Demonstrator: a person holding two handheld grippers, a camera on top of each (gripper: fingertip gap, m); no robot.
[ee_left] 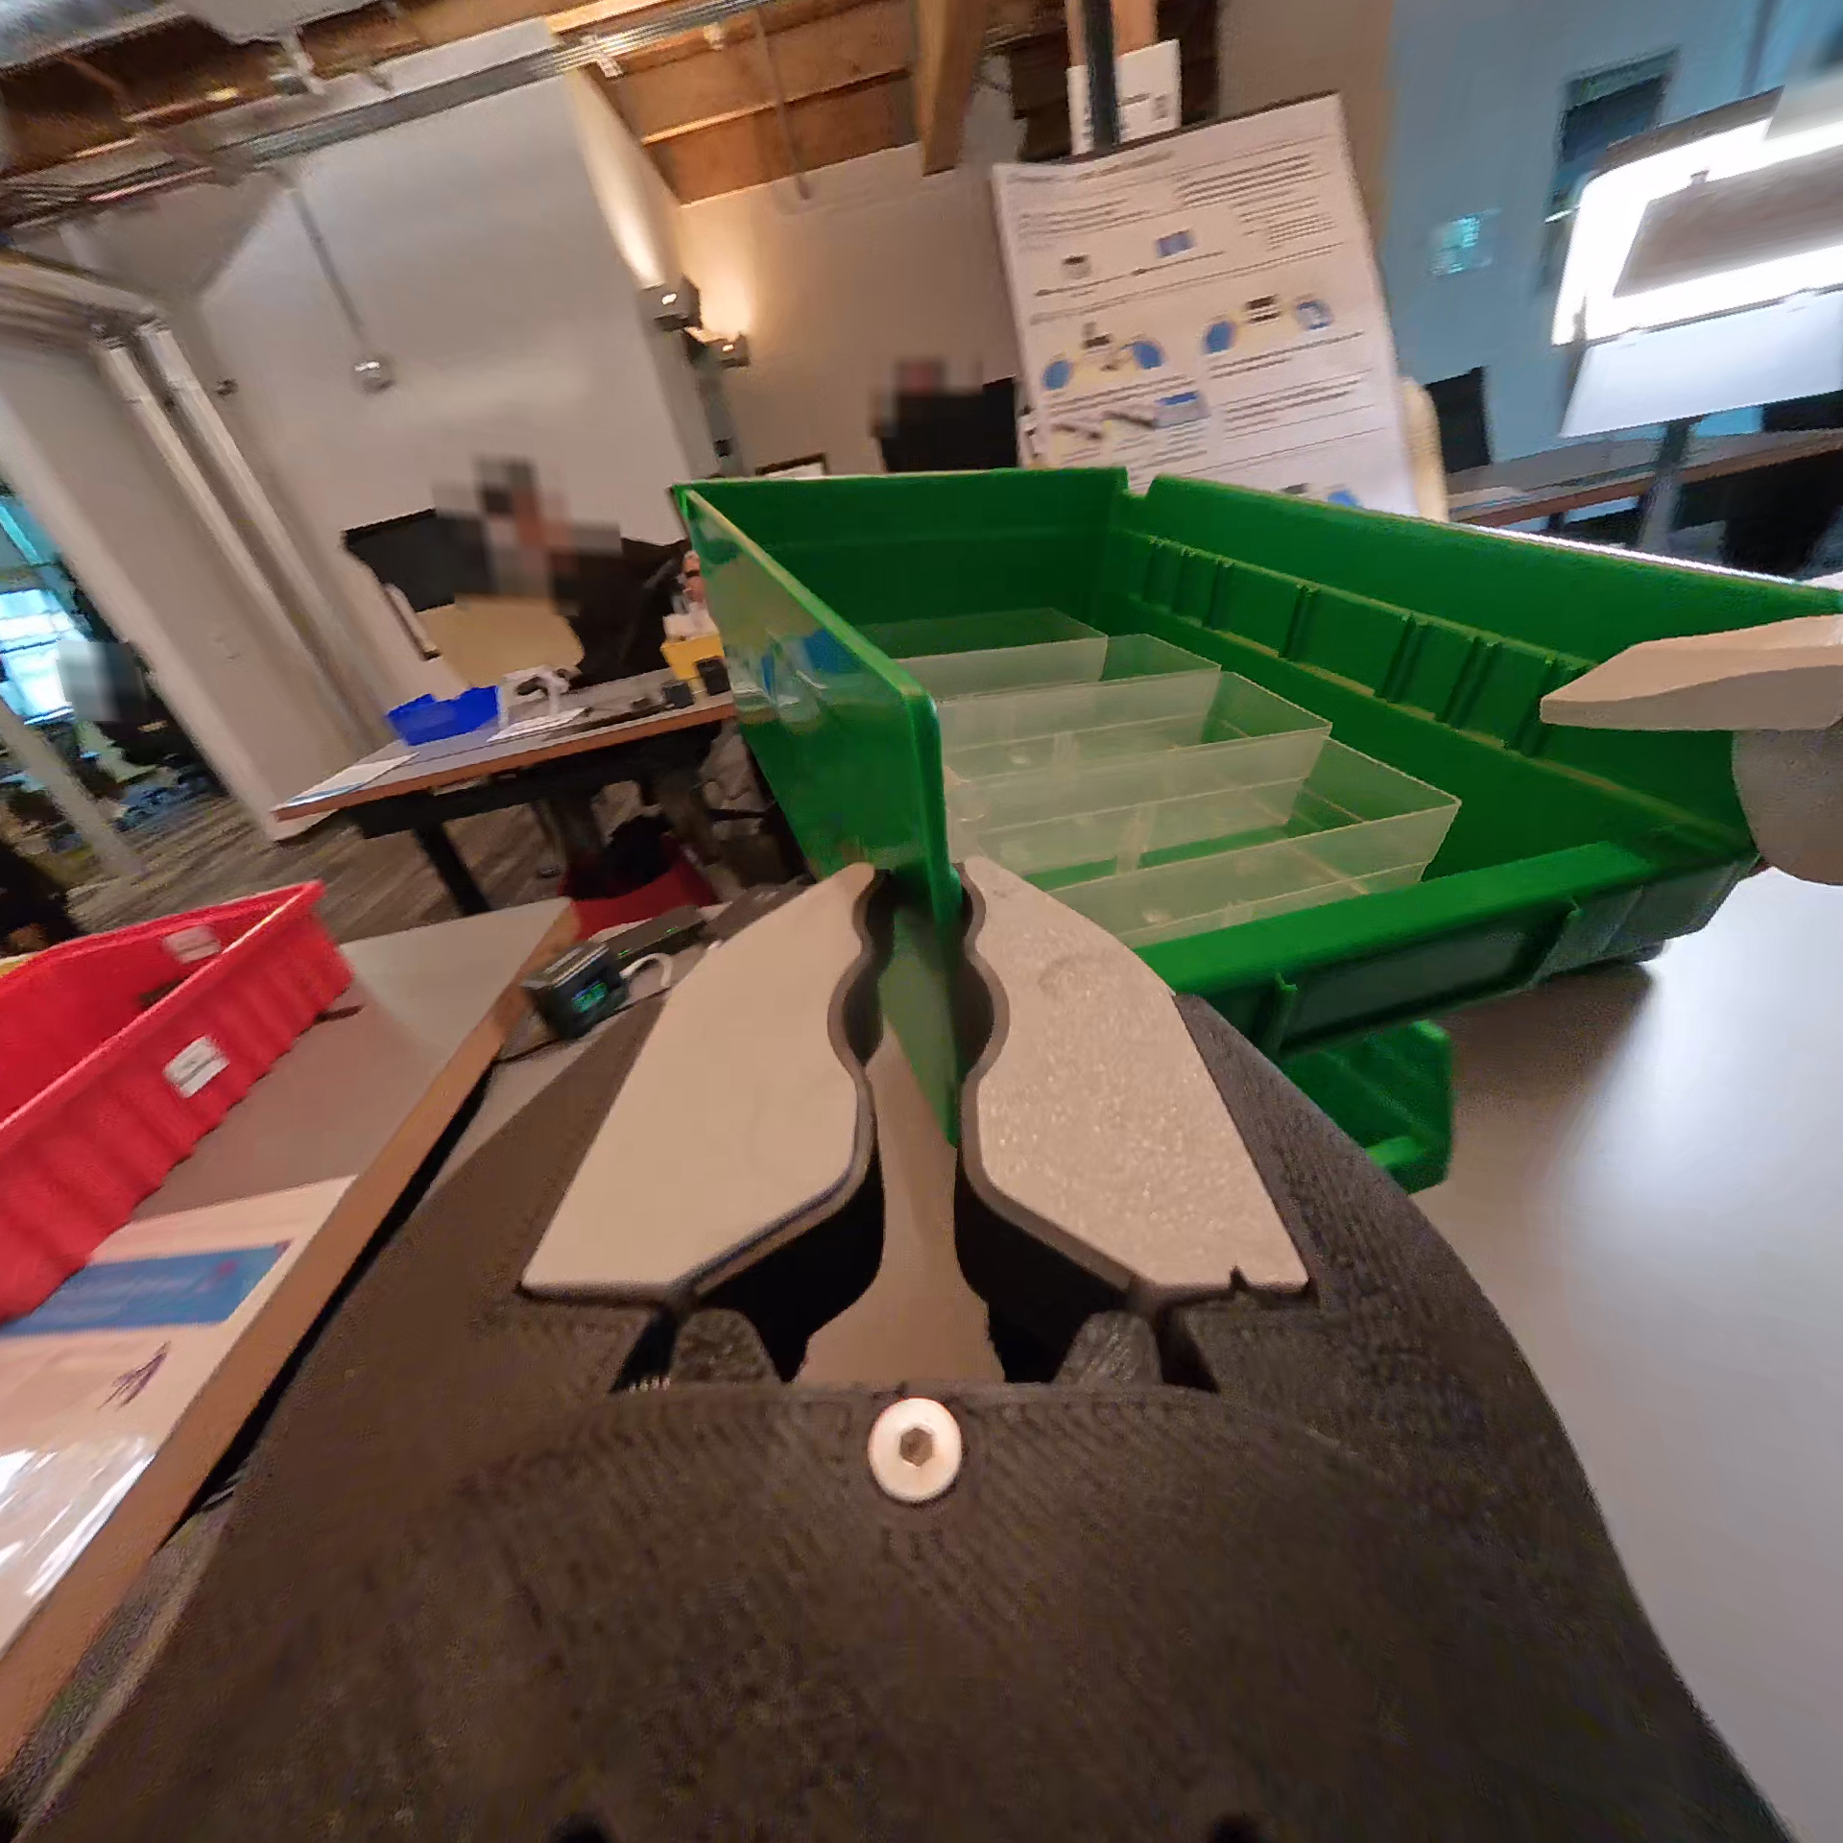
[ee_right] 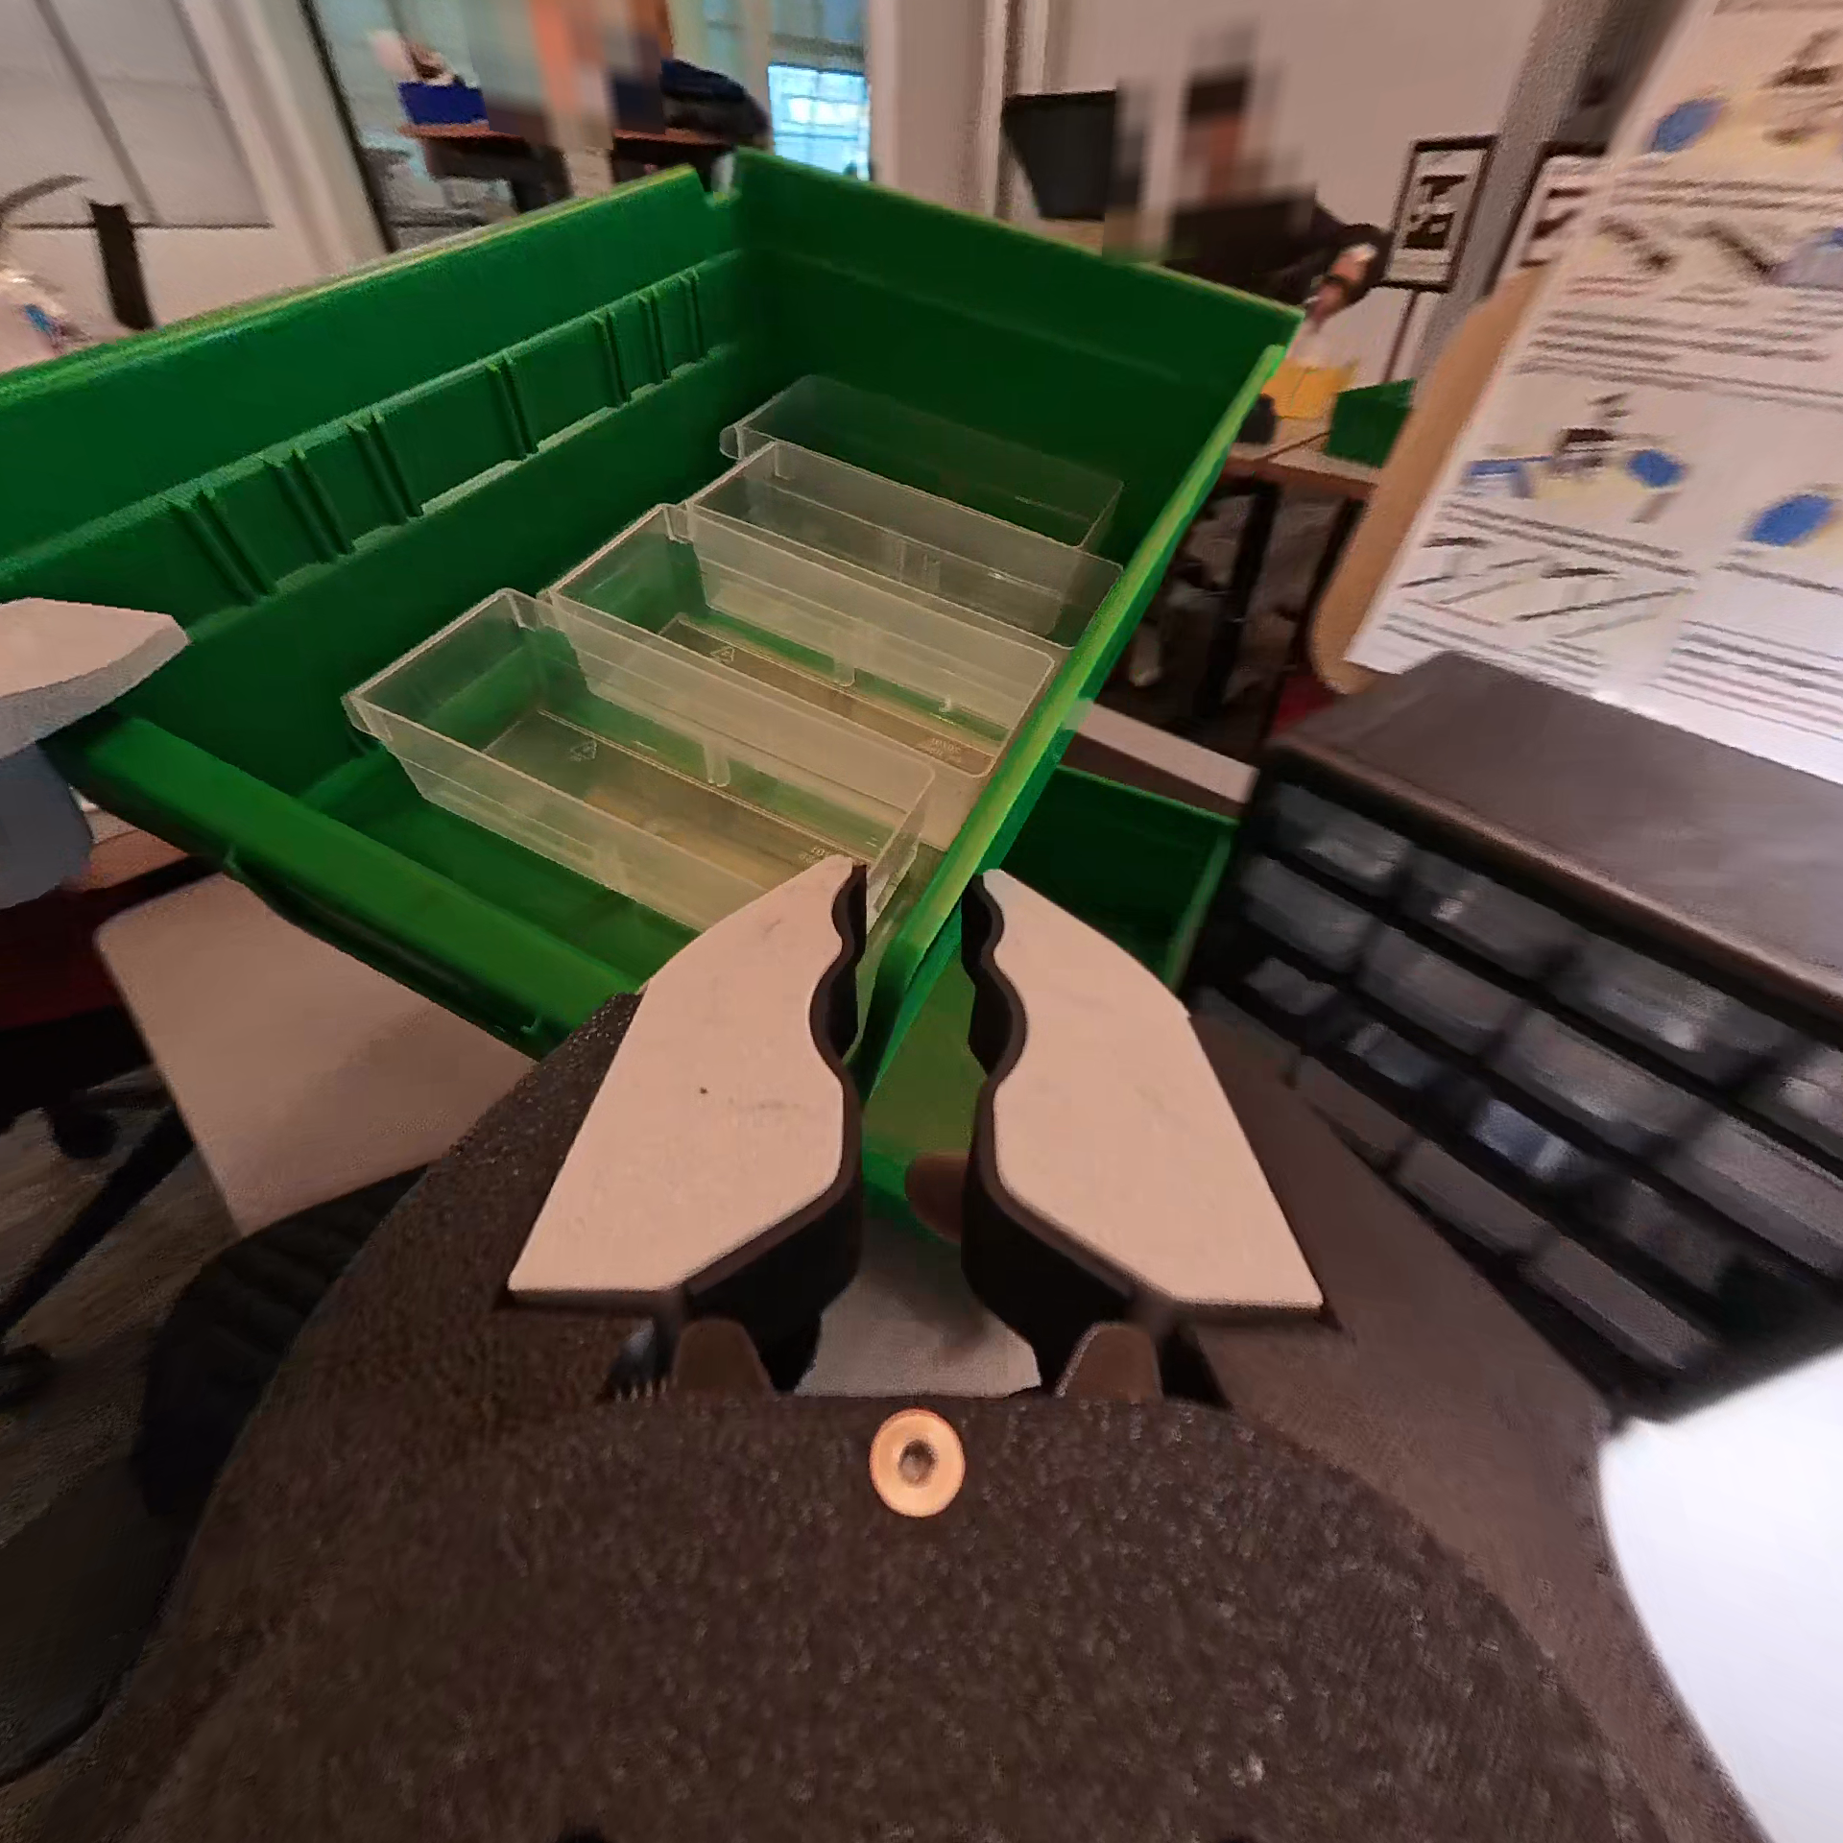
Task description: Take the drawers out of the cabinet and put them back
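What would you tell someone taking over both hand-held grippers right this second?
Left hand-held gripper: shut on the left side wall of the green bin.
Right hand-held gripper: shut on the bin's opposite side wall.
The bin looks lifted and tilted, held between both.
Four clear drawers lie in a row inside it.
The dark cabinet stands to the right.
Done: these drawers are out.
Left: put them back in the cabinet.

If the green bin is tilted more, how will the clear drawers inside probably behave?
The clear drawers look thin, light and loose in the green bin, so they would probably slide. They already overlap unevenly, so they may tip or jam.
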